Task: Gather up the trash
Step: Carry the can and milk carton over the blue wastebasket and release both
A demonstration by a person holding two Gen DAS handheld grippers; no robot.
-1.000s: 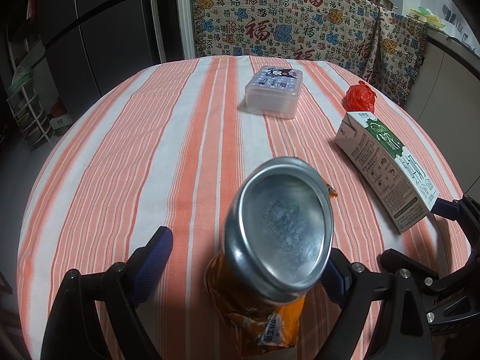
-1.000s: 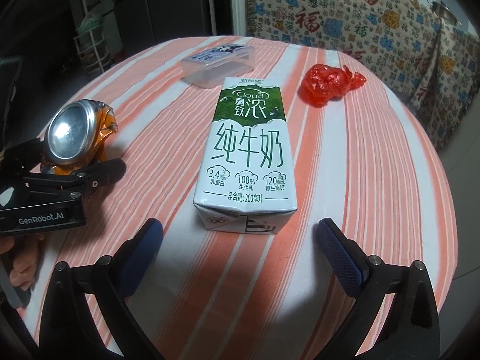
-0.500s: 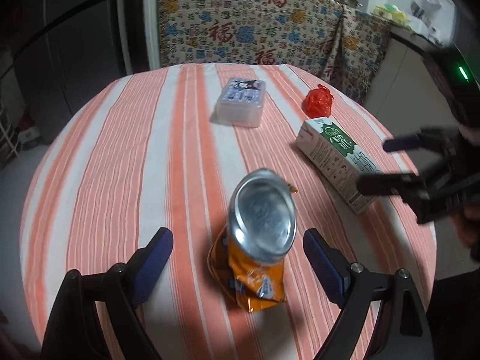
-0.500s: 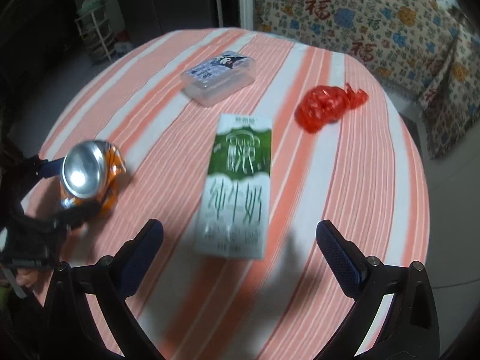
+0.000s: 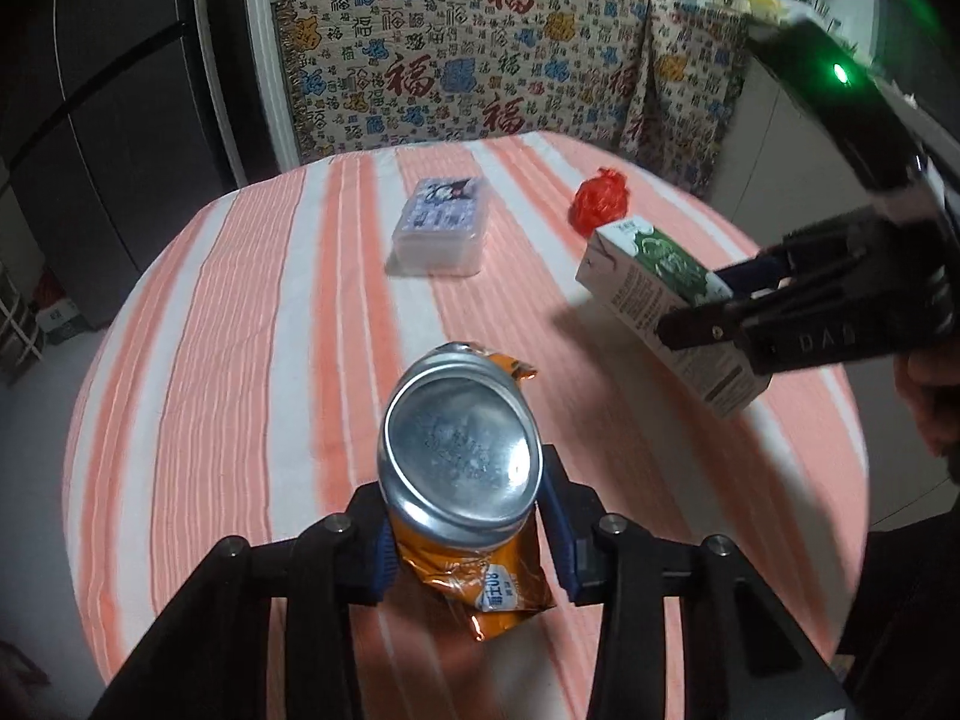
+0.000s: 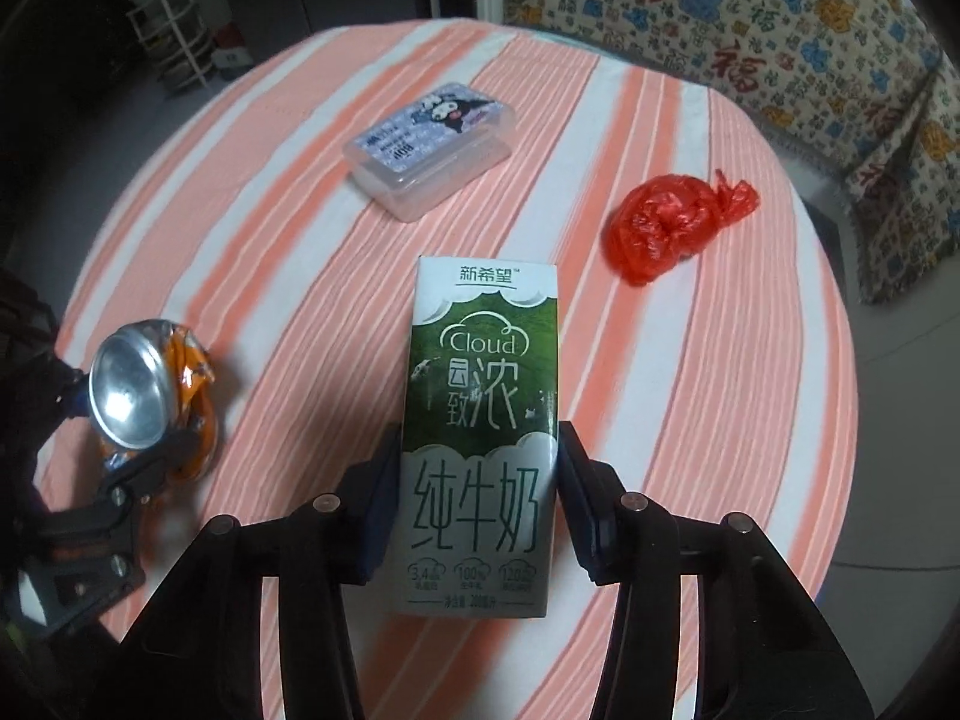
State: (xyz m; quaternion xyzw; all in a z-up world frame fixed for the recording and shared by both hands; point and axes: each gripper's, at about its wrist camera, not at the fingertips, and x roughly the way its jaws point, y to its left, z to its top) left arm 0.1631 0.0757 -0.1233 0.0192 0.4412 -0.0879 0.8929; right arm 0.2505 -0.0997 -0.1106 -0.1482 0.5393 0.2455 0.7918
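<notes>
The left tongs (image 5: 465,531) are closed on a crushed can (image 5: 462,468), their blue-padded fingers (image 5: 557,531) pressing its orange sides from either side just below the silver end, which faces the camera. From the right wrist view, the same tongs (image 6: 129,444) reach in from the left of the table (image 6: 690,360), with the can (image 6: 150,390) tilted between them. The right tongs (image 6: 480,507) are clamped across the lower half of a milk carton (image 6: 483,414), one dark finger (image 6: 579,504) flat against each long side. In the left wrist view, these tongs (image 5: 714,306) come in from the right of the table, with part of a bare hand (image 5: 933,396) showing behind the black body.
</notes>
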